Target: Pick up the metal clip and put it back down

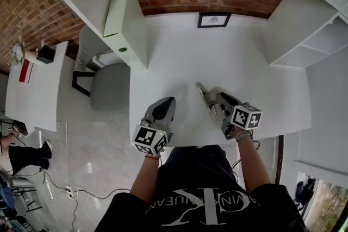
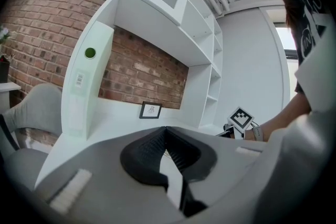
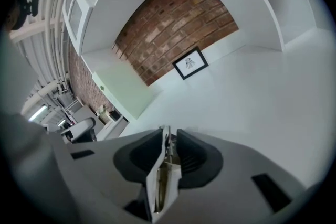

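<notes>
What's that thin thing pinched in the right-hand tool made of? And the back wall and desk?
The metal clip, held in the right gripper: thin silvery metal, by its pale sheen. The back wall: bare red brick, mortar lines showing. The desk: smooth matte white, likely painted or laminated board; the look leaves it open.

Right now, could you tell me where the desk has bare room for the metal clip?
The desk is bare from the picture frame to the near edge, where the left gripper and the right gripper, holding the metal clip, crowd it.
</notes>
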